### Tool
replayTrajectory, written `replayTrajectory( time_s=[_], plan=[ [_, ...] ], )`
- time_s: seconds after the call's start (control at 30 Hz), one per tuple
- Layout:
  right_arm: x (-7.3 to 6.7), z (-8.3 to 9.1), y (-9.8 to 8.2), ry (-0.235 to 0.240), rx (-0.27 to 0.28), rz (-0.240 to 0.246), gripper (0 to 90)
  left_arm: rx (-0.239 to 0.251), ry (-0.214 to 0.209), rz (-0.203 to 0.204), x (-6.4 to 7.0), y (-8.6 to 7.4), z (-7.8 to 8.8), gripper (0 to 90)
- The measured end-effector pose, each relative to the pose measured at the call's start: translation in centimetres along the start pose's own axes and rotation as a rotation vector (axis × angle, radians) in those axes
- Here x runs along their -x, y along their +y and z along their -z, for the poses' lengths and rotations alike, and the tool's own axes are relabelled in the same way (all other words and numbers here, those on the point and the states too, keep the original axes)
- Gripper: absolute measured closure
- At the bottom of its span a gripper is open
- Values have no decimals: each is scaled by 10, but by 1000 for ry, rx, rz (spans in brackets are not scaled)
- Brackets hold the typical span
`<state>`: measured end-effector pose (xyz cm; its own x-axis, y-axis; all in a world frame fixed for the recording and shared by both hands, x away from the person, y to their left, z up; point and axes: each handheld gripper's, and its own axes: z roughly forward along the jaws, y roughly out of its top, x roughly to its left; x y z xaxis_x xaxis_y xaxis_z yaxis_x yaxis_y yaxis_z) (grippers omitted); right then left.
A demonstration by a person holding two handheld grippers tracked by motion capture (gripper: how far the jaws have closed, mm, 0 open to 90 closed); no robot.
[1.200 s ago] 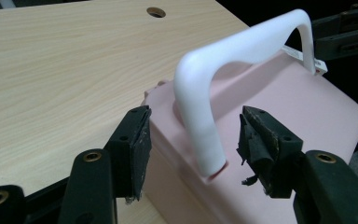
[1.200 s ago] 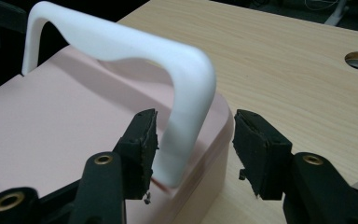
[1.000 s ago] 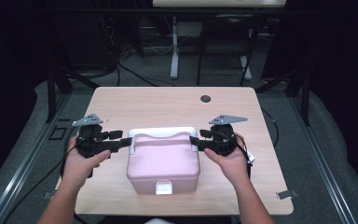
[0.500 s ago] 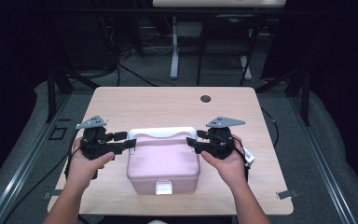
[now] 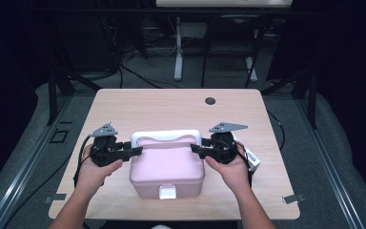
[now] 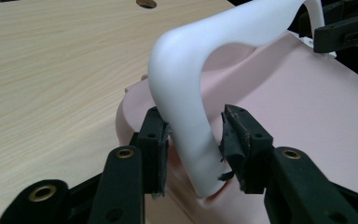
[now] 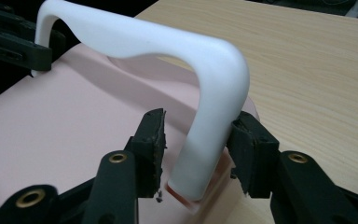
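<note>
A pink lidded box [image 5: 167, 164] with a white carry handle [image 5: 167, 135] sits at the near middle of the table [image 5: 171, 105]. My left gripper [image 5: 136, 151] reaches in from the left and straddles the handle's left leg [image 6: 182, 84]. Its jaws have just been closing, and a thin gap still shows at one pad [image 6: 235, 140]. My right gripper [image 5: 196, 149] straddles the handle's right leg [image 7: 205, 140]. Its jaws have also just been closing. One pad [image 7: 247, 144] sits against the leg; the other [image 7: 151, 140] stands off it.
A white clasp [image 5: 167, 192] is on the box's front face. A dark round hole [image 5: 210, 100] sits in the tabletop near the far edge. Bare wood lies on both sides of the box and behind it. Dark stands and cables surround the table.
Both grippers have slid inward from beside the box to the ends of its handle. The left one also dropped a little. The box has stayed put.
</note>
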<state>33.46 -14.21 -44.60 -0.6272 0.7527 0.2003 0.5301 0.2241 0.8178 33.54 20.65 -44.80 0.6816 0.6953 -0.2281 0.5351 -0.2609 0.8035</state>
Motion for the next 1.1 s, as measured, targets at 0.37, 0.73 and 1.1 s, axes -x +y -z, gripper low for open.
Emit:
replayTrajectory(
  time_s=[0.37,0.73,1.1],
  plan=[
    [-1,7,-4,29,5,21,719,2,-4,-33,4,-2,5,715],
    [-8,14,-1,50,-22,62,737,3,-13,-39,5,-2,13,738],
    [-10,19,2,73,6,57,739,40,-24,-28,5,1,19,738]
  ],
)
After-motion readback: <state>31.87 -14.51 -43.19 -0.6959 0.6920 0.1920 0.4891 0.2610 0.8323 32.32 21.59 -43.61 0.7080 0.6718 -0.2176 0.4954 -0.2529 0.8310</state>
